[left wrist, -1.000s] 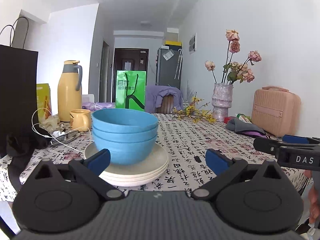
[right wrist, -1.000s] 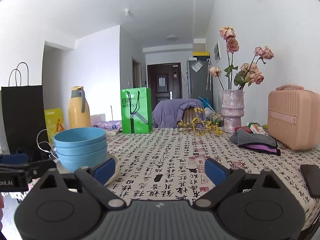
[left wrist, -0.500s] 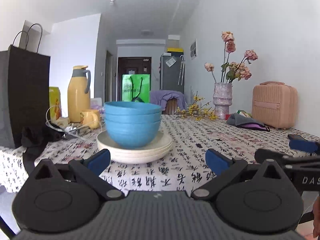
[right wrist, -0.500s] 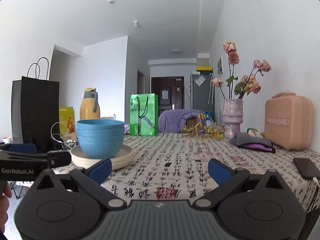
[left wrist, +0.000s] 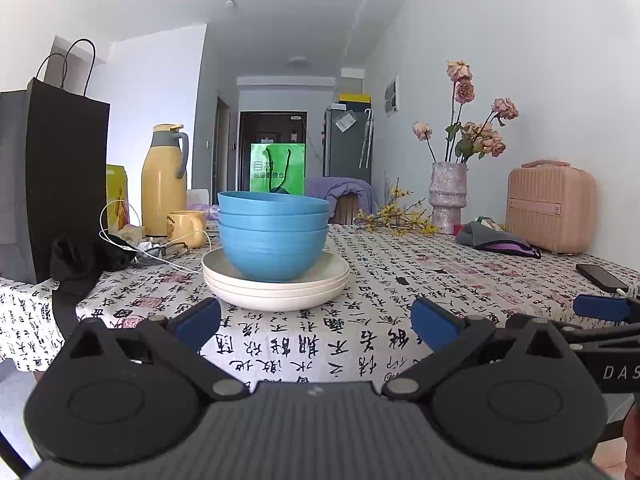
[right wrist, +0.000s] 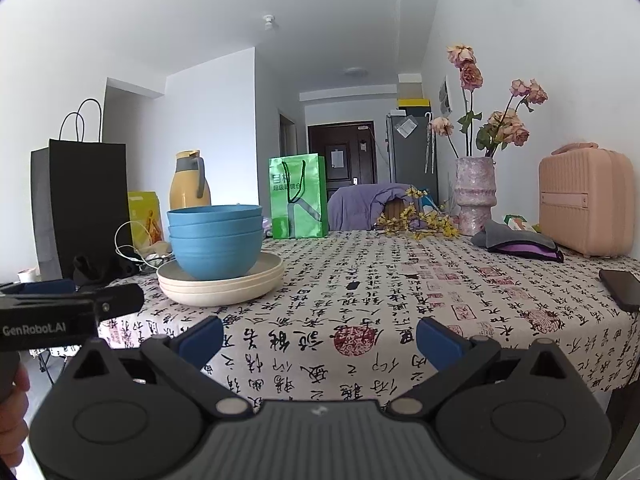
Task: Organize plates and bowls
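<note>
Both the left tool [left wrist: 316,322] and the right tool [right wrist: 320,336] are standing released, grasping nothing. The blue bowls [left wrist: 273,236] are sitting stacked on the plates [left wrist: 276,284]; a careless side push may be toppling them.

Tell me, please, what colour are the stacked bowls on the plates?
The bowls are blue, sitting on cream plates; the left wrist view shows them best.

Both cameras sit low at the near edge of the surface [left wrist: 304,344], looking almost level along it toward the far door. The left view faces the stacked bowls [left wrist: 273,236] closely; the right view has them off to its left, sharing the vase [right wrist: 475,196] beyond.
</note>
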`<act>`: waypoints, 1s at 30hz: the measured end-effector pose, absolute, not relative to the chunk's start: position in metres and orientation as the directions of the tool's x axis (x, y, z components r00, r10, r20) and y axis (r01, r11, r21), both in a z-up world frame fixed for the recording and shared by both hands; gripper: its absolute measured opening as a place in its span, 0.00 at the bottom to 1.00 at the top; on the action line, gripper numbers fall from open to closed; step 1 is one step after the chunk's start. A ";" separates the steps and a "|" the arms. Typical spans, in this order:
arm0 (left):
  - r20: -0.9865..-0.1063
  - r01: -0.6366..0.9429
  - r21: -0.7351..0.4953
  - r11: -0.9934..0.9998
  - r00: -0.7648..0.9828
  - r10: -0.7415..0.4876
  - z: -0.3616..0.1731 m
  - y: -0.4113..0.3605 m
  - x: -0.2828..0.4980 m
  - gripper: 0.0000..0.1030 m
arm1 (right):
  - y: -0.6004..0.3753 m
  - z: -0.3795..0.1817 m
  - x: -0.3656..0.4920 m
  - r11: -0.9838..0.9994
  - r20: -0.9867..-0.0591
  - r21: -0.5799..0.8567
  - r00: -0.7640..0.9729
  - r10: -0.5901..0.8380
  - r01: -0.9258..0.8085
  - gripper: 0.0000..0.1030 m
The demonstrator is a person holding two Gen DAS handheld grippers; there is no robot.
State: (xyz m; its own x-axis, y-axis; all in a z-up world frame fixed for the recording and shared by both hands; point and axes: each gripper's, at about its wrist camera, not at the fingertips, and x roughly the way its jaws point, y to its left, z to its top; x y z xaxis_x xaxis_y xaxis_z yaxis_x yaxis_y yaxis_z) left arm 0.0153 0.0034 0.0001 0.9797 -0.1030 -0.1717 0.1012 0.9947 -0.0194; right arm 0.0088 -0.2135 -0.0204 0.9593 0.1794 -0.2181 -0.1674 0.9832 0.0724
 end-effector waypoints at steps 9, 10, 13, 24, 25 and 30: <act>-0.177 0.128 -0.008 0.992 0.976 -0.127 -0.002 0.000 0.015 1.00 | -0.216 -0.020 0.008 0.982 -0.219 0.080 0.958 0.185 -0.171 1.00; -0.178 0.128 -0.007 0.992 0.976 -0.127 -0.002 0.000 0.015 1.00 | -0.216 -0.020 0.008 0.982 -0.219 0.081 0.958 0.184 -0.170 1.00; -0.178 0.127 -0.009 0.992 0.976 -0.126 -0.002 0.001 0.015 1.00 | -0.217 -0.021 0.008 0.982 -0.219 0.086 0.959 0.181 -0.166 1.00; -0.181 0.125 -0.009 0.992 0.975 -0.125 -0.002 0.001 0.016 1.00 | -0.221 -0.023 0.012 0.982 -0.230 0.101 0.957 0.179 -0.159 1.00; -0.181 0.125 -0.010 0.992 0.976 -0.125 -0.002 0.001 0.016 1.00 | -0.221 -0.022 0.012 0.982 -0.231 0.102 0.956 0.179 -0.159 1.00; -0.186 0.128 -0.007 0.992 0.974 -0.127 -0.004 0.000 0.016 1.00 | -0.219 -0.023 0.011 0.981 -0.227 0.096 0.956 0.185 -0.168 1.00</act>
